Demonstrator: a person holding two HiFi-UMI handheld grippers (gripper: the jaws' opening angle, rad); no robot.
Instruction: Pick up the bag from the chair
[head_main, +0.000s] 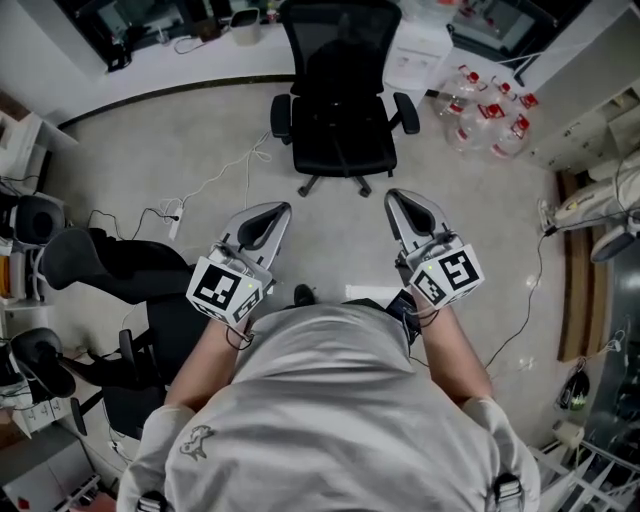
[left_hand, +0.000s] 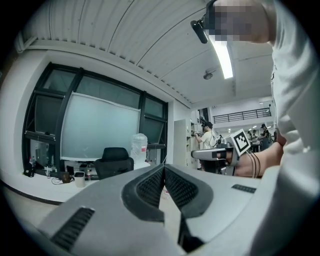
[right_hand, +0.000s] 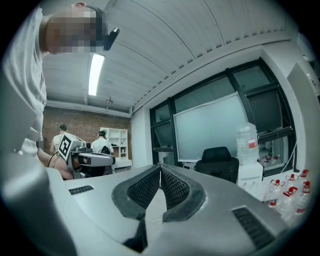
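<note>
Fingers clenched and empty on both left gripper (head_main: 270, 215) and right gripper (head_main: 403, 207). The black chair (head_main: 340, 120) (top centre) has its backrest cut off by the frame; contents of the clear bottles (head_main: 487, 118), upper right, are unclear.

The office chair (head_main: 335, 100) stands on the floor ahead of the jaws, between the left gripper (head_main: 283, 210) and the right gripper (head_main: 393, 197). Behind it runs the desk (head_main: 200, 62). Bottles (head_main: 488, 112) sit ahead-right of the right jaws. A second chair (head_main: 100, 262) lies left of the left jaws.

Black chair (head_main: 343, 110), grey shirt (head_main: 330, 400), beige floor (head_main: 200, 150)
</note>
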